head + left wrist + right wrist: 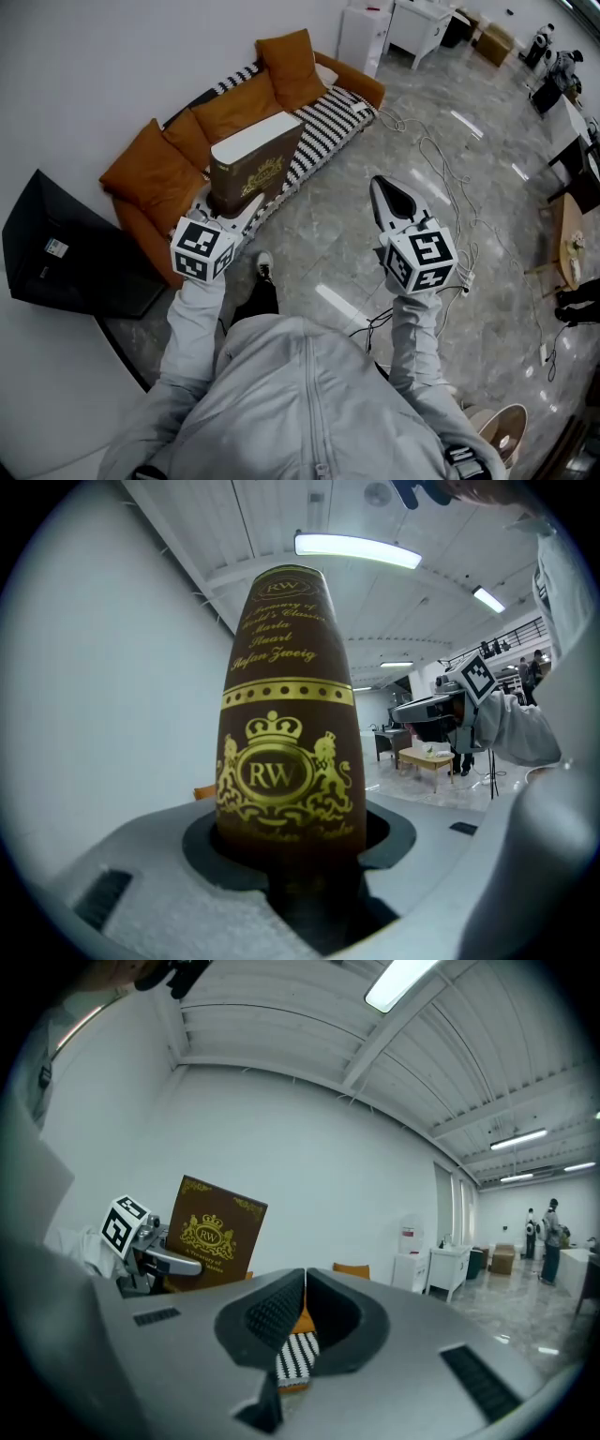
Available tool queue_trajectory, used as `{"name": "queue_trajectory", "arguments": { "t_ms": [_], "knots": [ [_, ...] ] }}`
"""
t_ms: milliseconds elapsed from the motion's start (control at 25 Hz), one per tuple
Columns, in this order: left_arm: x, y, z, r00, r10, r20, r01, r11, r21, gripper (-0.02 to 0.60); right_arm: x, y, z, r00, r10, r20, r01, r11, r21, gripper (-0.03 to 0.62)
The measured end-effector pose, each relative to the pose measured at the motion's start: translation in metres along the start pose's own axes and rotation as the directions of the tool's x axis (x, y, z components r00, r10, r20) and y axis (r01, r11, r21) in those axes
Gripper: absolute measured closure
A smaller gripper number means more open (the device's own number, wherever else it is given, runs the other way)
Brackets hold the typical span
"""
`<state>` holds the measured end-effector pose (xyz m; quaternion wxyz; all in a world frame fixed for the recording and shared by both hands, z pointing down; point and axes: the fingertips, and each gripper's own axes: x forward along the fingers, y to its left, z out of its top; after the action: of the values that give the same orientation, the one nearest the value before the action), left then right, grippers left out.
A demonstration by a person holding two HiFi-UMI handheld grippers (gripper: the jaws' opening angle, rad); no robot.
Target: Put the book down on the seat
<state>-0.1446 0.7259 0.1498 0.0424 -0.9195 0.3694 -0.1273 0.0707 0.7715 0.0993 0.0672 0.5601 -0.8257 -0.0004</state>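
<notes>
Left gripper (228,211) pinches book (253,161) by its base, right gripper (392,195) pressed together, empty; top-heavy, book may tip short of seat (323,127).

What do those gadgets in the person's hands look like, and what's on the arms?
The left tongs and right tongs are pointed, pale grey shells lined with dark ribbed pads. Behind each sits a white cube printed with black square markers. The sleeves are light grey, part of a zipped jacket.
</notes>
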Motion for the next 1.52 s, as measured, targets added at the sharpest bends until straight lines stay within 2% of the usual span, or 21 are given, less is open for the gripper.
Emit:
{"name": "queue_trajectory", "arguments": {
  "t_ms": [280, 520, 840, 1200, 1520],
  "knots": [
    [0.023, 0.016, 0.003, 1.000, -0.008, 0.021, 0.008, 1.000, 0.011, 0.344, 0.021, -0.009, 0.000, 1.000, -0.005, -0.002, 0.005, 1.000, -0.009, 0.565],
    [0.062, 0.050, -0.009, 1.000, -0.017, 0.015, 0.017, 1.000, -0.003, 0.344, 0.066, -0.027, -0.012, 1.000, -0.014, -0.024, 0.014, 1.000, 0.003, 0.565],
    [0.158, 0.148, -0.017, 0.999, -0.026, 0.020, 0.026, 0.999, -0.031, 0.343, 0.182, -0.082, -0.018, 0.996, -0.062, -0.061, 0.066, 0.996, 0.064, 0.564],
    [0.250, 0.262, -0.013, 0.999, -0.049, 0.002, 0.049, 0.998, -0.040, 0.343, 0.317, -0.122, 0.007, 0.996, -0.060, -0.070, 0.064, 0.997, 0.050, 0.565],
    [0.301, 0.324, -0.026, 0.998, -0.060, -0.016, 0.059, 0.996, -0.067, 0.342, 0.388, -0.143, 0.009, 0.993, -0.080, -0.090, 0.085, 0.994, 0.063, 0.565]
  ]
}}
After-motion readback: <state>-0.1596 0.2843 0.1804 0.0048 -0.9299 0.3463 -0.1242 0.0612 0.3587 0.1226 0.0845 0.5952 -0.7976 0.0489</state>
